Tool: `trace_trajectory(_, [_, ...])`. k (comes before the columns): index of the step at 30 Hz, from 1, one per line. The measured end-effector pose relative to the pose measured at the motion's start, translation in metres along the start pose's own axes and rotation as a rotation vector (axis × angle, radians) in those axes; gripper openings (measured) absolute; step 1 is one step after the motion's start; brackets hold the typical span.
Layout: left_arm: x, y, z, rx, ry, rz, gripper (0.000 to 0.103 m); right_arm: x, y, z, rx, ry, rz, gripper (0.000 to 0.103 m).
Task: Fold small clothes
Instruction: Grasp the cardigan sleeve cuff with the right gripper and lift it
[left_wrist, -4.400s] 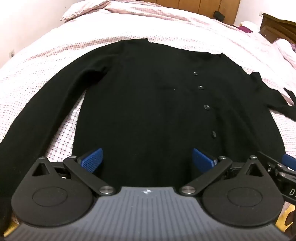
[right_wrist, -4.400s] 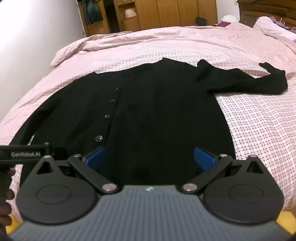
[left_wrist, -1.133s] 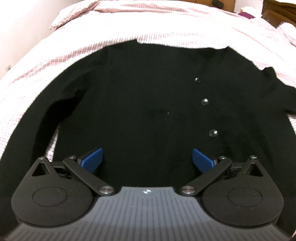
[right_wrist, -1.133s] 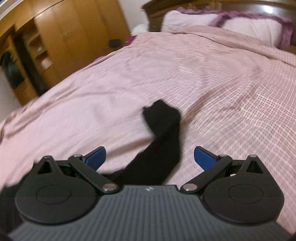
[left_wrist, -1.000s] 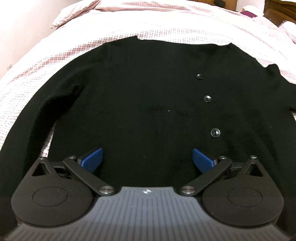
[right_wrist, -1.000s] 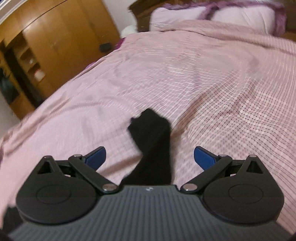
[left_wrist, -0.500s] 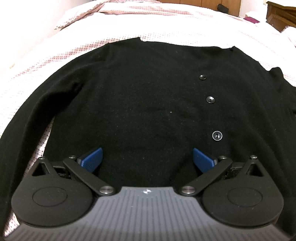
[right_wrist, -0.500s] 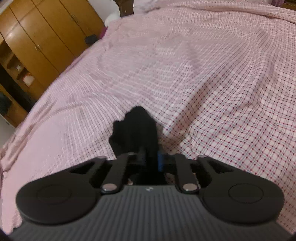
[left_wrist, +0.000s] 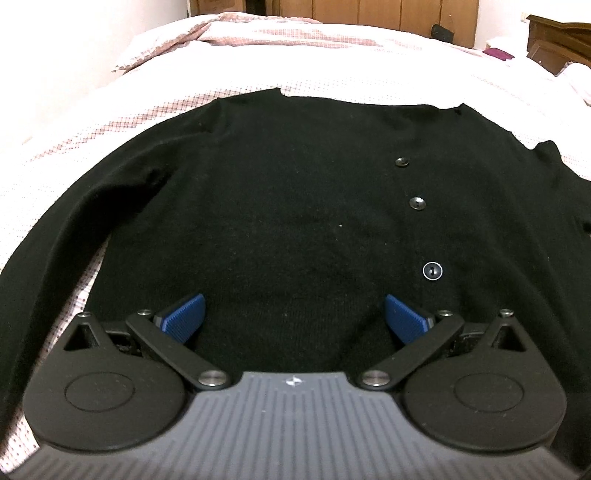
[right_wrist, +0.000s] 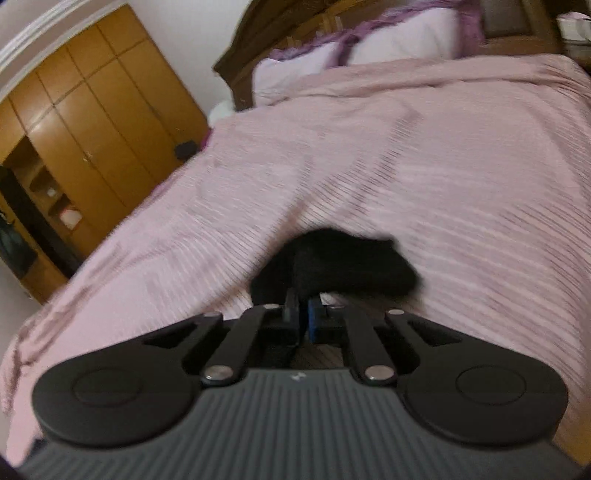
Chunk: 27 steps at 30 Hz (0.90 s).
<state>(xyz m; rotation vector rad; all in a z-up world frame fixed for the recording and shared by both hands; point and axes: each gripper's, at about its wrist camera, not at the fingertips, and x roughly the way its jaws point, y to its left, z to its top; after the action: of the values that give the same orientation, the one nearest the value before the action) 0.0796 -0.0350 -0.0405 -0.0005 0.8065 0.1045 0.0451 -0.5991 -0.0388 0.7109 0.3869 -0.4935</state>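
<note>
Black knit is spread flat across the pink checked bedspread (left_wrist: 369, 85): the cardigan (left_wrist: 295, 206) is laid front-up, body smooth, buttons (left_wrist: 417, 203) done up in a line. No fold is seen in the body yet, so the job is judged to be at its very start.

Over on the right, the sleeve end (right_wrist: 343, 262) is pinched between the closed pads of the right gripper (right_wrist: 301, 314), the dark cuff bunched just past the fingertips and lifted clear of the bedspread below. The picture is smeared by motion. A first sleeve fold looks to be the step in hand; where the sleeve is to be laid cannot be told.

The left gripper (left_wrist: 293, 314) is held wide apart above the lower body of the cardigan, nothing between its blue pads (left_wrist: 183, 314), nothing grasped. The other sleeve (left_wrist: 55, 258) is seen stretched out untouched, curving down the left edge of that view.

As for the lie: the neckline is pointed away from the left camera, toward the far side of the bed, with the hem nearest it. The long axis of the body is run along the button line, near to far, and the sleeves are spread crosswise to it.

Left to do, as judged: both sleeves brought in, then the body folded.
</note>
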Motion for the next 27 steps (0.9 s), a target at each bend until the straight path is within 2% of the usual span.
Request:
trace_trajectory(3, [-0.001,0.001,-0.001,0.004,-0.005,-0.006,0.103,-0.003,-0.020,-0.022,-0.013,0.057,-0.043,0.007])
trace_trajectory(6, [-0.002,0.001,-0.004,0.009,-0.022,-0.005,0.103,-0.003,-0.036,-0.032,0.002,0.120,-0.036,0.010])
trace_trajectory(8, [-0.003,0.000,-0.005,0.014,-0.028,-0.002,0.103,-0.013,-0.046,-0.030,0.027,0.117,-0.013,0.011])
trace_trajectory(10, [-0.004,0.000,-0.005,0.015,-0.028,0.000,0.103,-0.022,-0.048,-0.023,0.039,0.081,-0.019,0.023])
trace_trajectory(12, [-0.004,-0.001,-0.005,0.017,-0.027,0.004,0.103,-0.029,-0.050,-0.014,0.027,-0.001,-0.045,0.072])
trace_trajectory(13, [-0.004,-0.002,-0.005,0.019,-0.028,0.005,0.103,-0.030,-0.052,-0.009,0.014,-0.043,-0.056,0.079])
trace_trajectory(14, [-0.004,-0.002,-0.005,0.021,-0.030,0.007,0.103,-0.028,-0.054,-0.004,0.001,-0.074,-0.063,0.080])
trace_trajectory(15, [-0.004,-0.003,-0.005,0.021,-0.031,0.009,0.103,-0.022,-0.056,0.001,-0.005,-0.072,-0.062,0.080])
trace_trajectory(19, [-0.006,-0.004,-0.004,0.026,-0.035,0.014,0.103,0.024,-0.072,0.007,0.060,0.049,-0.058,0.079])
trace_trajectory(21, [-0.008,-0.005,-0.003,0.028,-0.035,0.018,0.103,0.034,-0.067,0.000,0.031,0.028,-0.063,0.078])
trace_trajectory(22, [-0.009,-0.005,-0.002,0.030,-0.034,0.021,0.103,0.036,-0.061,-0.002,0.002,0.019,-0.057,0.073])
trace_trajectory(23, [-0.011,-0.004,-0.001,0.032,-0.033,0.022,0.103,0.036,-0.055,-0.004,-0.021,0.031,-0.035,0.057])
trace_trajectory(24, [-0.012,-0.004,0.001,0.035,-0.031,0.023,0.103,0.036,-0.049,-0.007,-0.031,0.052,-0.002,0.034])
trace_trajectory(25, [-0.014,-0.003,0.003,0.042,-0.032,0.024,0.103,0.036,-0.046,-0.009,-0.027,0.076,0.036,0.018])
trace_trajectory(26, [-0.016,-0.003,0.005,0.048,-0.035,0.028,0.103,0.038,-0.042,-0.009,-0.010,0.100,0.068,0.011])
trace_trajectory(27, [-0.019,-0.002,0.006,0.052,-0.039,0.032,0.103,0.036,-0.037,-0.009,0.002,0.101,0.085,0.011])
